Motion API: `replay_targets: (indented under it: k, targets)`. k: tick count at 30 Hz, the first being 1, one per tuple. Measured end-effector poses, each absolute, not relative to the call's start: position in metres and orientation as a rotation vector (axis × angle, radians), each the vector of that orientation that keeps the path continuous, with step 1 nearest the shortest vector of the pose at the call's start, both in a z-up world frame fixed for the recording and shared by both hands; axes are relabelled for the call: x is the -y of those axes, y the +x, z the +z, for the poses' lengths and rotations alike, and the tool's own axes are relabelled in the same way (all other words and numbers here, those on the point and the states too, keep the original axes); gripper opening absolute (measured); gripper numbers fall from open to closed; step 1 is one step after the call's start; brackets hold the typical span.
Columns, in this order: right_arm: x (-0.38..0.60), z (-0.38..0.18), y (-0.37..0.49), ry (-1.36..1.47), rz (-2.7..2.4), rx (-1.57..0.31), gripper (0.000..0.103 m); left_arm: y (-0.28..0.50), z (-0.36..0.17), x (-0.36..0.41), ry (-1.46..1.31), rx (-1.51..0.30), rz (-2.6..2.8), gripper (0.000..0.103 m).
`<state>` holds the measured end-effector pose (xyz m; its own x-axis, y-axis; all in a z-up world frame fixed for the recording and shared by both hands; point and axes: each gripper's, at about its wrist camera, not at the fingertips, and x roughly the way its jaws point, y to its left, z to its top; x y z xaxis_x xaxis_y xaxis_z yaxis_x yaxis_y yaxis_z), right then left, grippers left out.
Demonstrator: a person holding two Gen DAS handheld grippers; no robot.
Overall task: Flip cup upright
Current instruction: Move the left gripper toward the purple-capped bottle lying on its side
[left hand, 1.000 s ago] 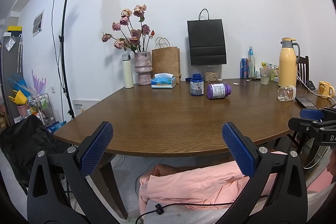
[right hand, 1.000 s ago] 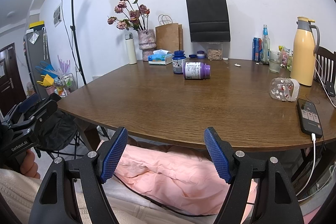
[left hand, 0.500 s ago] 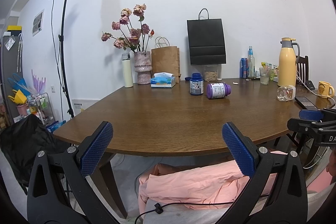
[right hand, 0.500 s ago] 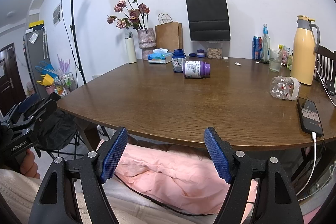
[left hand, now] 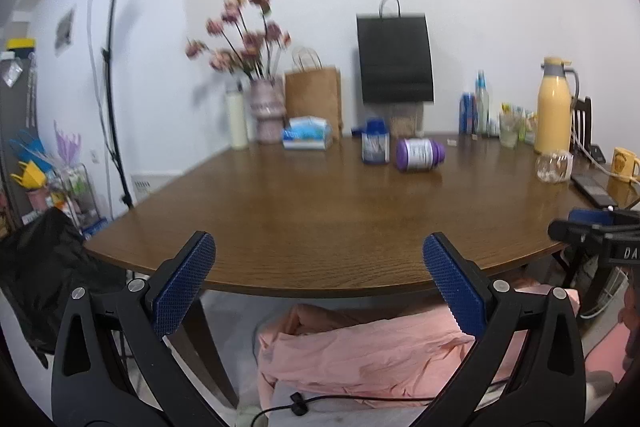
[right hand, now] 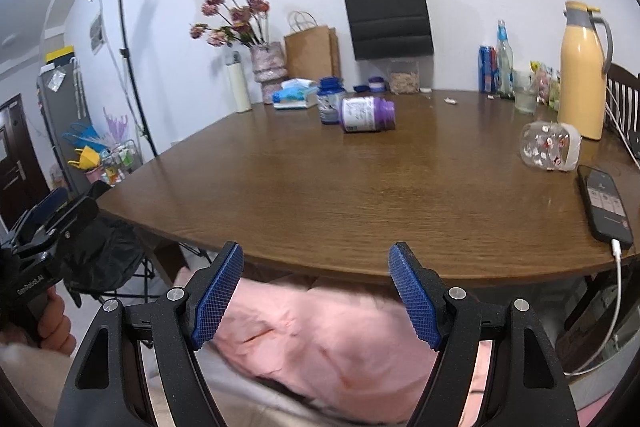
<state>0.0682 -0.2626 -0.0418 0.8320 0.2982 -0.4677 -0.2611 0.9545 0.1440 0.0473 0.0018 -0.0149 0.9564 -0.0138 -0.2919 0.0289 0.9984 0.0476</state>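
Observation:
A clear glass cup [right hand: 550,150] with small red and white patterns lies on its side at the right of the brown table [right hand: 360,187]; the left wrist view shows the cup [left hand: 554,167] far right, beside a dark phone. My left gripper [left hand: 318,275] is open and empty, held in front of the table's near edge. My right gripper [right hand: 316,289] is also open and empty, just short of that edge, well below and left of the cup. In the right wrist view my left gripper [right hand: 48,215] shows at far left, gripped by a hand.
A purple bottle [right hand: 366,115] lies on its side mid-table beside an upright blue-capped bottle [right hand: 330,101]. A phone [right hand: 606,203] on a cable lies near the cup. A yellow thermos [right hand: 582,71], yellow mug [left hand: 624,161], drinks, paper bags, tissue box and flower vase [left hand: 266,115] line the back.
Both wrist views have shifted forward and slightly up toward the table, with motion blur now. Both grippers remain open. Nothing on the table has moved.

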Motion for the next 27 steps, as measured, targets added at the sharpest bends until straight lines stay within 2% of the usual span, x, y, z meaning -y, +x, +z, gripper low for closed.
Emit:
replay_targets:
  k: [20, 27]
  targets:
    - [0.29, -0.01, 0.231, -0.06, 0.28, -0.538, 0.08, 0.244, 0.007, 0.072, 0.1, -0.506, -0.309, 0.103]
    - [0.309, 0.004, 0.299, -0.027, 0.264, -0.56, 0.08, 0.305, 0.011, 0.109, 0.297, -0.498, -0.454, 0.103]
